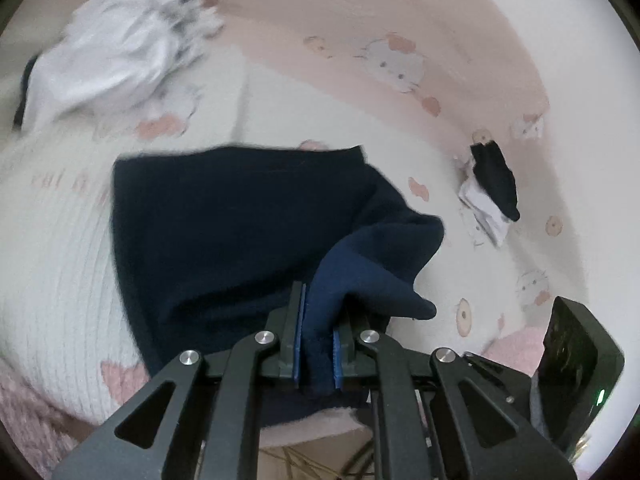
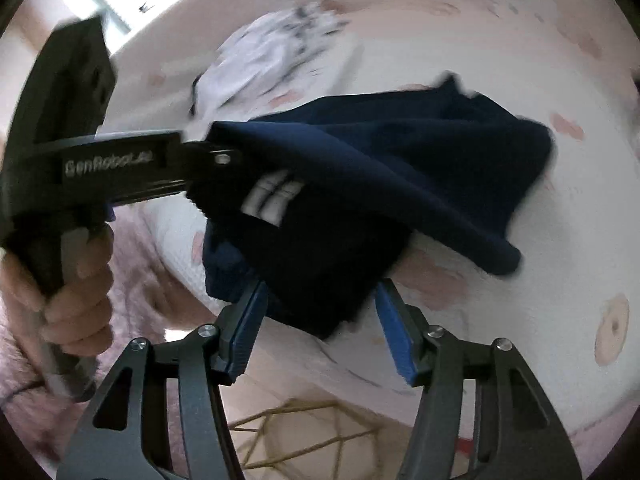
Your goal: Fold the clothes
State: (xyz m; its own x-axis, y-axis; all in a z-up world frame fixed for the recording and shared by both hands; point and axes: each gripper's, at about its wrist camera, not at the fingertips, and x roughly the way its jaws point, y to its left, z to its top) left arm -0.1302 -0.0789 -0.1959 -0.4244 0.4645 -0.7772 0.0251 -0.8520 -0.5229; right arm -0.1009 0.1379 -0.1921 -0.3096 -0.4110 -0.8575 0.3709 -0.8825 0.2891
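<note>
A navy garment (image 1: 240, 232) lies bunched on a bed sheet (image 1: 400, 8) printed with cartoon cats. My left gripper (image 1: 318, 344) is shut on a raised fold of it near the bed's front edge. In the right wrist view the same garment (image 2: 400, 168) hangs lifted from the left gripper (image 2: 218, 158), which a hand (image 2: 76, 280) holds. A white striped label (image 2: 272, 196) shows on the cloth. My right gripper (image 2: 320, 332) stands open under the hanging corner. The cloth dips between its blue pads (image 2: 394, 332), and the right pad stands apart from it.
A crumpled white garment (image 1: 120, 52) lies at the far left of the bed. A small black and white piece (image 1: 492, 188) rests at the right. A gold wire frame (image 2: 304, 432) stands below the bed's edge. A fuzzy pink sleeve (image 2: 24, 360) shows at the left.
</note>
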